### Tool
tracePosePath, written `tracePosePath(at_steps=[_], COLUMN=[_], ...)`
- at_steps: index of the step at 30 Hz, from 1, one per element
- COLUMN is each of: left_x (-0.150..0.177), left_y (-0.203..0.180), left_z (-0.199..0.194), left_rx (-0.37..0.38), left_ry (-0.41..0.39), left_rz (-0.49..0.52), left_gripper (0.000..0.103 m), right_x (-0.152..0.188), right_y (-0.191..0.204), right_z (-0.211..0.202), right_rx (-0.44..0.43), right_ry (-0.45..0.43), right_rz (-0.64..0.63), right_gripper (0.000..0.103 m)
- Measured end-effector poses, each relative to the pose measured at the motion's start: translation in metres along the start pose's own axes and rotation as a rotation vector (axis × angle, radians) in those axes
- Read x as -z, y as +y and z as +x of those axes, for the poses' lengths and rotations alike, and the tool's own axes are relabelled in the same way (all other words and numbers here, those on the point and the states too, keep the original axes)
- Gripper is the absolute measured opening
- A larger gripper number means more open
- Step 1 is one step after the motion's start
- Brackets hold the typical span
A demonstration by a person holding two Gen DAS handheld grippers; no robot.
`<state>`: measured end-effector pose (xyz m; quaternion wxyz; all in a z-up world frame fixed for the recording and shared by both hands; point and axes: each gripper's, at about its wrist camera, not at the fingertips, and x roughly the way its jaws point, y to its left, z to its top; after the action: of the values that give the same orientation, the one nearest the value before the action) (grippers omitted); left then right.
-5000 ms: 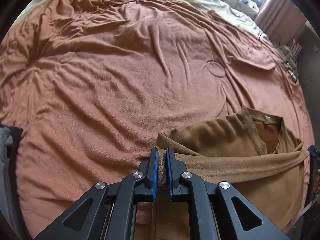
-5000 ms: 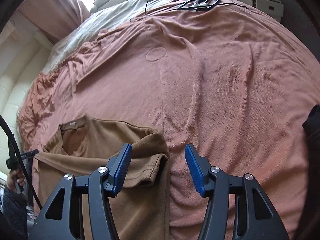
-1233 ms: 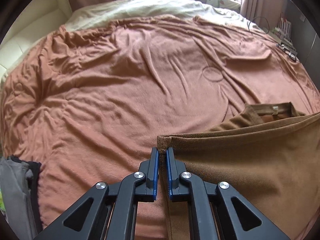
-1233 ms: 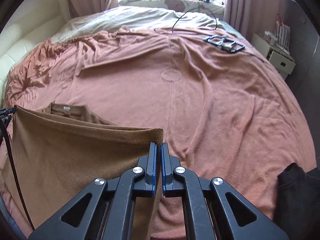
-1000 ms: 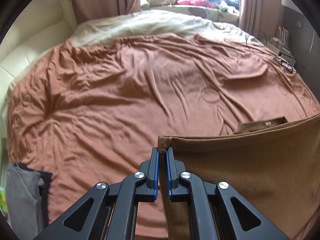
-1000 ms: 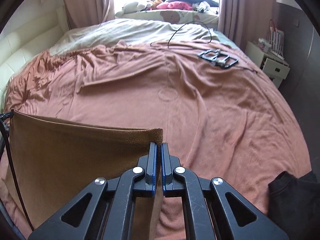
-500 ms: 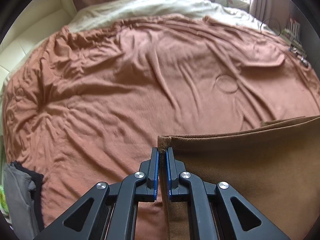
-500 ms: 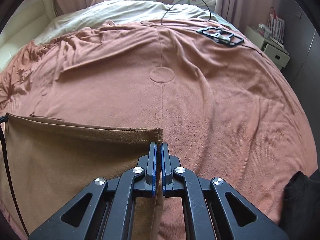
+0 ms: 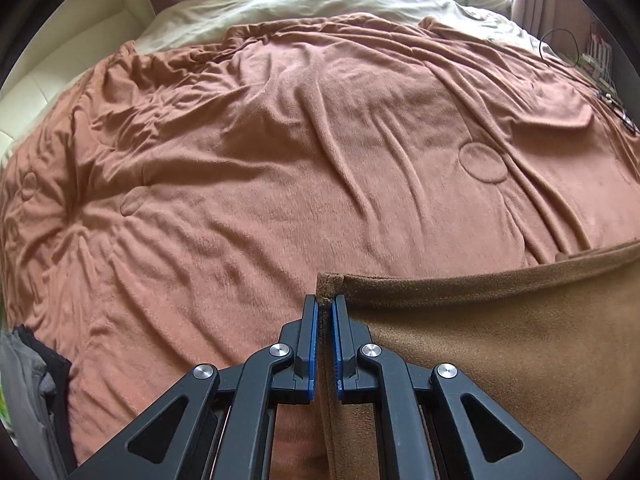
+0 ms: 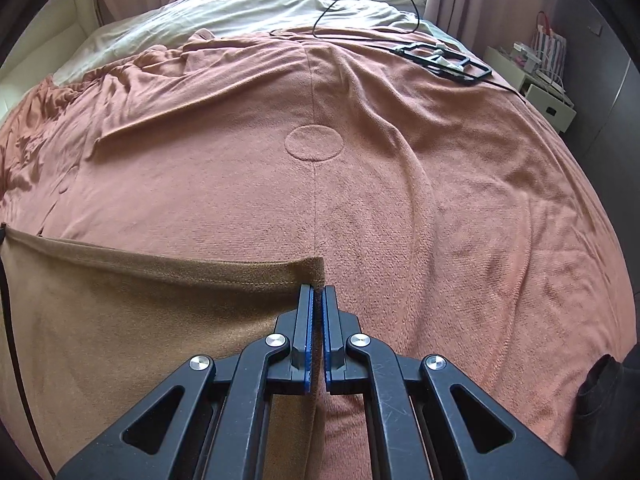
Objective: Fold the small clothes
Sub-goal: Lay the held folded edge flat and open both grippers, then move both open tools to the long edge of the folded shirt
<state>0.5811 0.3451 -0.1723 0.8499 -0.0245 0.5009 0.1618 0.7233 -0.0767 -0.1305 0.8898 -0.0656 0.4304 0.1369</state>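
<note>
A brown shirt (image 9: 500, 344) is stretched between both grippers above the rust-coloured blanket (image 9: 280, 184). My left gripper (image 9: 326, 302) is shut on its left corner, the hem running off to the right edge of the left wrist view. My right gripper (image 10: 317, 292) is shut on the opposite corner of the brown shirt (image 10: 152, 320), whose stitched hem runs leftward. The shirt hangs as a flat panel below both hems and hides its own collar.
The rust blanket (image 10: 440, 200) covers the bed, with a cream sheet (image 10: 224, 12) at the far end. A black frame (image 10: 444, 60) and cable lie far right on it. Dark clothing (image 10: 608, 404) sits at the near right, grey and black garments (image 9: 32, 400) at the near left. A white nightstand (image 10: 532, 76) stands beside the bed.
Both grippers have sunk toward the bed, tilted further down, carrying the stretched hem forward. The collar seen a second ago is now hidden behind the hem. Both grips are unchanged.
</note>
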Motion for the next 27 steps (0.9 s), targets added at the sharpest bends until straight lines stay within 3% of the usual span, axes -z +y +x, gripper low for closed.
tracePosePath(at_steps=[4,7,9,10,11,13,17,22,27], left_x=[-0.006,-0.004,0.000,0.001,0.003,0.007,0.019,0.035,0.054], left_y=[-0.004,-0.011,-0.013,-0.011,-0.009,-0.005,0.002,0.006,0.008], left_z=[0.007,0.022,0.022,0.020,0.017,0.011,-0.012,-0.045,-0.078], left_rx=[-0.006,-0.004,0.000,0.000,0.001,0.003,0.037,0.059,0.094], left_ry=[0.011,0.093,0.106,0.104,0.108,0.115,0.104,0.083,0.067], left_rz=[0.006,0.030,0.038,0.034,0.022,0.007,-0.022,-0.035,-0.051], left_gripper=[0.007,0.009,0.010,0.012,0.014,0.022,0.024,0.036,0.036], right_x=[-0.002,-0.002,-0.001,0.000,0.001,0.005,0.017,0.034,0.057], right_y=[0.000,0.001,0.001,0.000,-0.001,-0.003,-0.006,-0.012,-0.016], right_z=[0.016,0.018,0.013,0.010,0.007,-0.005,-0.030,-0.059,-0.090], right_rx=[-0.013,-0.019,-0.025,-0.032,-0.042,-0.063,-0.103,-0.118,-0.146], right_ry=[0.050,0.068,0.068,0.072,0.072,0.056,0.054,0.069,0.079], right_rz=[0.016,0.021,0.018,0.022,0.027,0.034,0.036,0.044,0.063], right_gripper=[0.000,0.004,0.007,0.018,0.036,0.052,0.052,0.052,0.052])
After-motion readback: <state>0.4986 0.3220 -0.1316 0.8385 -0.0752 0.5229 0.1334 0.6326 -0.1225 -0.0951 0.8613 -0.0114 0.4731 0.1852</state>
